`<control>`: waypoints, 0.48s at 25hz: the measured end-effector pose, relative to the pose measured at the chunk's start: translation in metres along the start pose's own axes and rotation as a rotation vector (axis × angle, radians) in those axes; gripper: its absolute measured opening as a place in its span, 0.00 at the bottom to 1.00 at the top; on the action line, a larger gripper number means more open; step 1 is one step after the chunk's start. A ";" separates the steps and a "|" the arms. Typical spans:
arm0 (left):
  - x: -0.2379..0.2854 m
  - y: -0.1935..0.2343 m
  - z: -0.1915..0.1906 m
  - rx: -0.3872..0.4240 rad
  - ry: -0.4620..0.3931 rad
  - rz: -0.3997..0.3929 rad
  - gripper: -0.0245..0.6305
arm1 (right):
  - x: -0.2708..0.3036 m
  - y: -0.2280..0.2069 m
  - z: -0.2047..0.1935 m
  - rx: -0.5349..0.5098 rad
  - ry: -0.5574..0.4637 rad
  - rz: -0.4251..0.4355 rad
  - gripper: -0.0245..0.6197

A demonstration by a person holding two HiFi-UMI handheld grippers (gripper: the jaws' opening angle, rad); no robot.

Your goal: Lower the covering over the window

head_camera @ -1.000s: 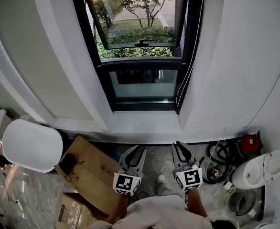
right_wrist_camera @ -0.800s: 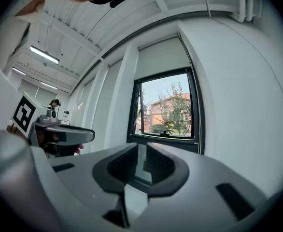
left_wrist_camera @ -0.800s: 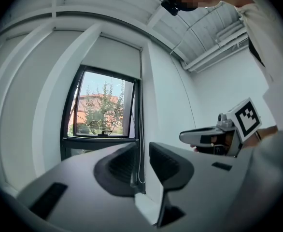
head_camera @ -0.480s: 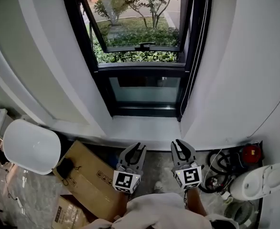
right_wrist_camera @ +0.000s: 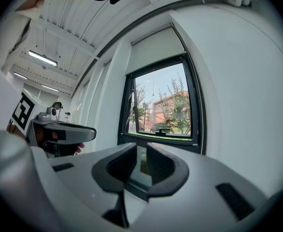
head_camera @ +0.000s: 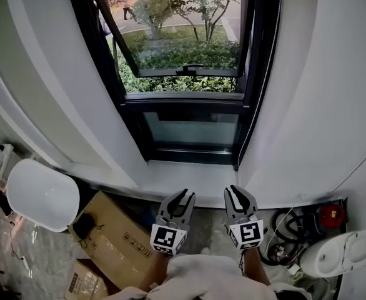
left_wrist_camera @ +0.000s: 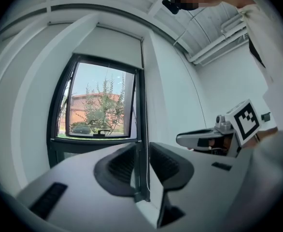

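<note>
Currently | blind (left_wrist_camera: 115, 45) rolled high on window (left_wrist_camera: 100, 105) | well above left gripper (left_wrist_camera: 141, 153) fingers (left_wrist_camera: 120, 166)

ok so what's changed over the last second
The person has moved closer to the window: both grippers now sit nearer the sill. On the right gripper the jaws are opening, nothing between them. The left gripper stays part open and empty; the blind is rolled up, untouched.
</note>
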State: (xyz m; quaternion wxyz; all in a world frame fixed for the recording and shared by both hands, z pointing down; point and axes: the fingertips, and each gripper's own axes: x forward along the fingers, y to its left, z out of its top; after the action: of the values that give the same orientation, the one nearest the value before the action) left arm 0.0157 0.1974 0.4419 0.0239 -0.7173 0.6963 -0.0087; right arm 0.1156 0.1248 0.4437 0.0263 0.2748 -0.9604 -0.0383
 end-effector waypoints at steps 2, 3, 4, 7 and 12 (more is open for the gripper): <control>0.007 0.001 0.000 0.001 0.001 0.005 0.18 | 0.008 -0.005 0.000 0.000 -0.002 0.011 0.12; 0.011 0.000 0.002 0.000 -0.002 0.006 0.18 | 0.011 -0.007 -0.001 0.000 -0.002 0.017 0.12; 0.013 0.000 0.004 0.000 -0.006 0.006 0.18 | 0.013 -0.007 -0.001 0.001 -0.002 0.022 0.12; 0.019 0.002 0.005 -0.003 -0.006 0.010 0.18 | 0.020 -0.008 -0.001 0.003 -0.002 0.035 0.12; 0.029 0.014 0.005 0.000 -0.014 0.027 0.18 | 0.034 -0.012 0.003 -0.007 -0.008 0.046 0.12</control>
State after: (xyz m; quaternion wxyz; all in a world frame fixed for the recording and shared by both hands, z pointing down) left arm 0.0030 0.1683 0.4357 0.0288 -0.7077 0.7059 -0.0031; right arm 0.0929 0.0969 0.4410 0.0243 0.2522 -0.9664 -0.0423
